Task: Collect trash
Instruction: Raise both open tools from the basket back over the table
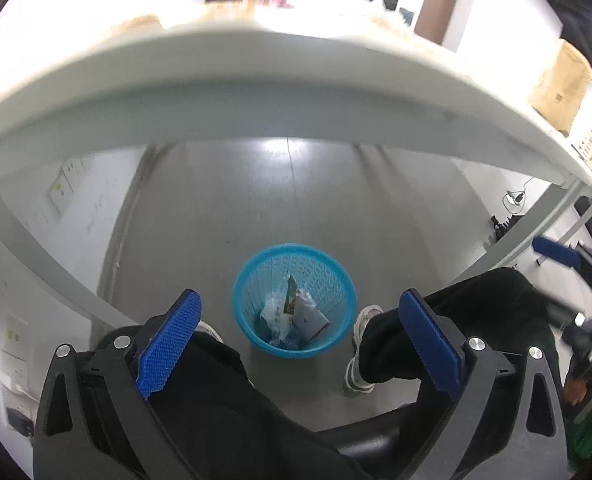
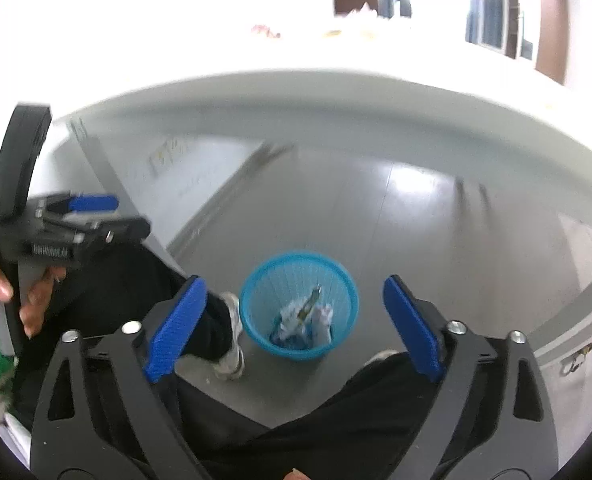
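Now both sets of jaws wide apart and empty: left gripper (image 1: 300,344), right gripper (image 2: 294,326). Below, between the feet on the floor, blue mesh wastebasket (image 1: 256,280) holding crumpled trash (image 1: 292,312). Best lifted clear of table edge (image 1: 256,92) before seeking more litter.

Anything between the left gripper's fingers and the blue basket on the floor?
Nothing: the left gripper is open and empty. In the left wrist view only air and bare grey floor lie before the blue basket, which holds the trash.
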A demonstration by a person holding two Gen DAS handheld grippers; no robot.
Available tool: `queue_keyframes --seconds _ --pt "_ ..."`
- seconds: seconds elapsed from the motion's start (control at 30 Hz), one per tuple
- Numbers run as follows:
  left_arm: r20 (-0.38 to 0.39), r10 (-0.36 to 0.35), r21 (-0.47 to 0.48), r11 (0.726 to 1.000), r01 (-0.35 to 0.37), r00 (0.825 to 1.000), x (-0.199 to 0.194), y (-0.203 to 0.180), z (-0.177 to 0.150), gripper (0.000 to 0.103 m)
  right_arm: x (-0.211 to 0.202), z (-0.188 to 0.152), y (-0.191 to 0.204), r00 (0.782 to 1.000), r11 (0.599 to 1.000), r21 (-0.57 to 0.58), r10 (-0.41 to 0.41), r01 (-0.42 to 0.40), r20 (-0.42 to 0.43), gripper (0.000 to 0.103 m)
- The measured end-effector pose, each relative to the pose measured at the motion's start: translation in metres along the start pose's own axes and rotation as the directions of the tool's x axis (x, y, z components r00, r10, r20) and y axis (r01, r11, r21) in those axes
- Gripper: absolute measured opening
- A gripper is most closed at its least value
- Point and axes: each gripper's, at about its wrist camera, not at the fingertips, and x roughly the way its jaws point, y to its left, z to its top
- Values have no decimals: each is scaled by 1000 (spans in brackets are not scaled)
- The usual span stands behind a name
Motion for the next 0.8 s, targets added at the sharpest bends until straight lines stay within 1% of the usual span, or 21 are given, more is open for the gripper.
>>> queue_keyframes --seconds 0.1,0.23,0.33,0.4,0.5,0.63,0.8 --pt "52 -6 11 1000 5 999 -24 -2 2 97 -22 6 -8 998 1000 26 -15 13 58 94" --pt "128 -10 11 1000 8 992 -53 -4 13 97 -46 18 -15 991 997 60 -47 39 126 94" --pt "189 -14 3 1000 13 982 -75 -4 25 97 -60 33 -19 983 995 86 -66 52 169 94" --pt "222 -4 7 1000 3 975 -87 -4 33 97 -66 41 -20 978 994 96 -77 59 193 94" --pt "259 17 10 1000 -20 966 -96 -3 43 97 -78 55 -18 970 992 104 -91 69 225 94" --pt "296 16 3 1000 -17 955 -103 -3 59 97 -90 75 -18 961 993 101 -88 64 262 94" --pt "324 21 -3 1000 -21 946 -109 -4 88 97 -86 99 -22 956 991 108 -102 75 277 94"
